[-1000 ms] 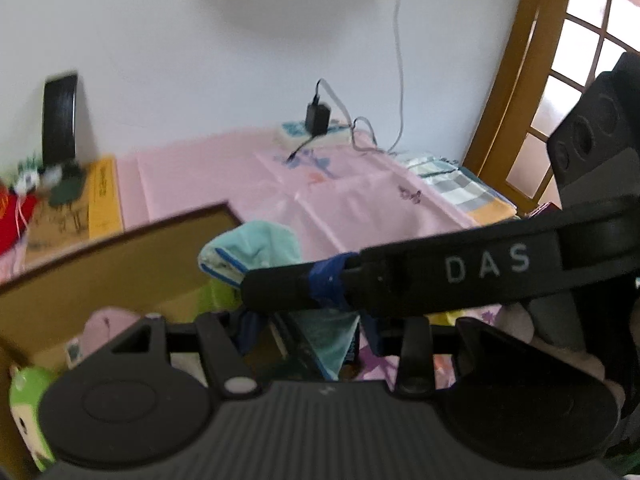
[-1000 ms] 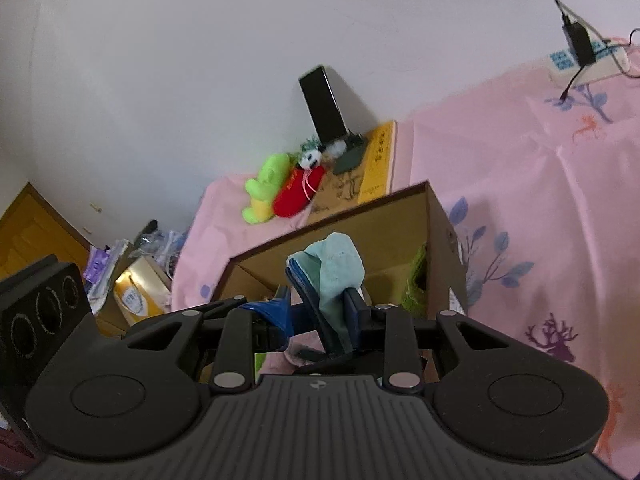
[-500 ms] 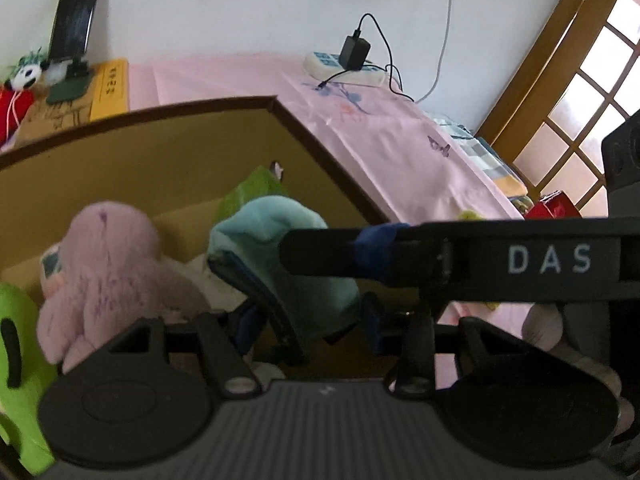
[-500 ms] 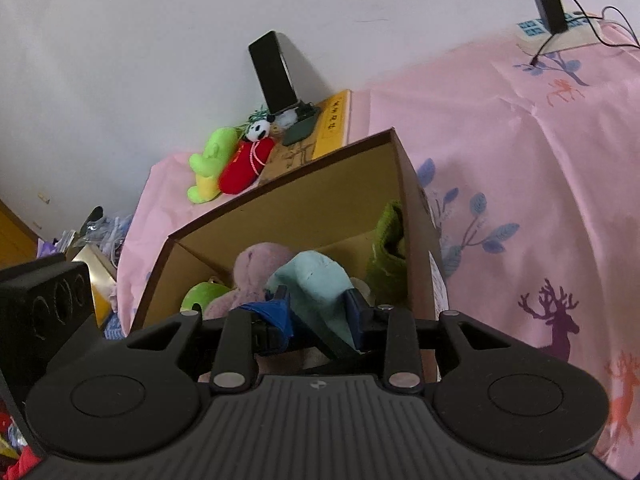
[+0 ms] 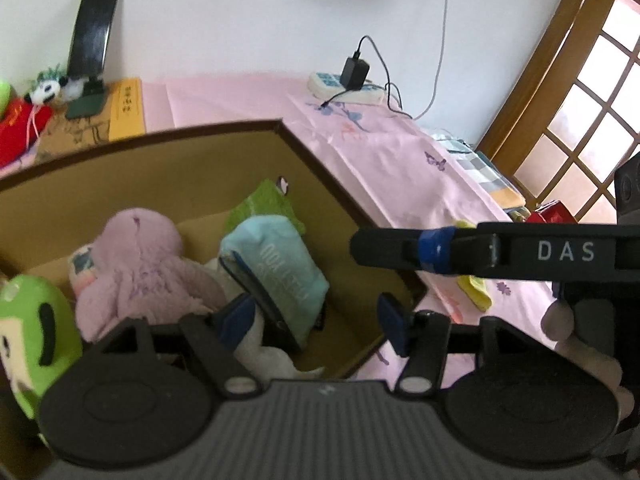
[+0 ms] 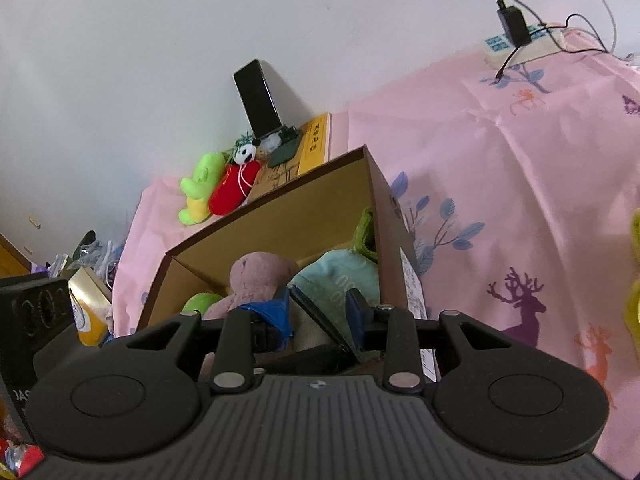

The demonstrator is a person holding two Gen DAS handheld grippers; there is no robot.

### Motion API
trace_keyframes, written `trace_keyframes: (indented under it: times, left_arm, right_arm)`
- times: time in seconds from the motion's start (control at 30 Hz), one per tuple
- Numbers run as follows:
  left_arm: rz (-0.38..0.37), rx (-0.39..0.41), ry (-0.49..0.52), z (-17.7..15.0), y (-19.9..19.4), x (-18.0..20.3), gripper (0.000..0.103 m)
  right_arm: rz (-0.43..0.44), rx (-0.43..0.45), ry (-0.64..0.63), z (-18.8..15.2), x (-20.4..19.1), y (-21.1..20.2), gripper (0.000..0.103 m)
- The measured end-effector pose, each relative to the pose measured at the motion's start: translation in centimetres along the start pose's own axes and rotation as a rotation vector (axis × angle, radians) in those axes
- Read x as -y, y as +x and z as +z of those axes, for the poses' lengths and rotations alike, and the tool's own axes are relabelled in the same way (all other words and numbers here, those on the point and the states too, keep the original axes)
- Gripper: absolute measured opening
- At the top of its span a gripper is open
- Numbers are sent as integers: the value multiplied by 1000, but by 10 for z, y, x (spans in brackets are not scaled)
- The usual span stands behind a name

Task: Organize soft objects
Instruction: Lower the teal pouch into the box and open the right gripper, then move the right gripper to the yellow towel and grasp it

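A light blue cloth (image 5: 280, 256) with a dark edge lies in the open cardboard box (image 5: 180, 168), leaning between a pink plush (image 5: 136, 256) and a green cloth (image 5: 264, 200). A green plush (image 5: 32, 320) fills the box's left corner. My left gripper (image 5: 312, 318) hangs over the box with its jaws opening; the cloth stands between them, close to the left pad and well clear of the right one. My right gripper (image 6: 316, 312) points at the same cloth (image 6: 340, 276), jaws slightly apart. In the left wrist view its finger (image 5: 392, 246) ends just short of the cloth.
The box (image 6: 280, 216) stands on a pink sheet (image 6: 520, 160). By the wall are a phone on a stand (image 5: 92, 32), red and green plush toys (image 6: 232, 188) and a power strip (image 5: 348, 88). A yellow cloth (image 5: 476, 292) lies right of the box.
Both grippers sank toward the box and the cloth went down inside it. The left jaws spread wider. In the left wrist view the right finger, earlier across the cloth, now stands right of it.
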State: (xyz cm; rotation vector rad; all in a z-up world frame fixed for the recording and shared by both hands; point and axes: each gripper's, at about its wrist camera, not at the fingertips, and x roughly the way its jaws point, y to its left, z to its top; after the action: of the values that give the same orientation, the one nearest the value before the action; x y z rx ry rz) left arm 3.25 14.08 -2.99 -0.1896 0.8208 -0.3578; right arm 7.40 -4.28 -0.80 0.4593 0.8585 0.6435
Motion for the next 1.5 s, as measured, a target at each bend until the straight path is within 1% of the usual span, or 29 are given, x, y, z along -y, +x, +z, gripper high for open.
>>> trace_keyframes:
  times: [0.17,0.33,0.43,0.7,0.93,1.0,1.27,1.37,1.5]
  left_arm:
    - [13,16,25,-1,-13,15,61]
    - [70,15,57,-4,-16,33,61]
    - [104,22,63,-4,-19,43,62]
    - [211,22,26,-5,-18,69,62]
    - [261,11,-13,-10,-9,97,62]
    - [269,6,-17,-13,-4,108,64]
    - [276,-18,-35,-16,21,139,65]
    - [260,-35,-34,-17,35,150,65]
    - [224,-56,-7,-14,57,171,66]
  right_arm:
    - [5,31,3,-4,0,-18,15]
    - [16,41,4,-9,5,-30,15]
    - [34,30,3,-11,10,-33,15]
    - [76,-25,-34,-8,26,-42,15]
    - [108,-76,-50,-5,49,-50,15]
    - [113,-91,-54,-4,55,-51,15]
    - [130,-141,-71,-3,82,-59,15]
    - [120,-152,-72,-1,97,-63,15]
    - [90,-154,-48,0,123,-73,15]
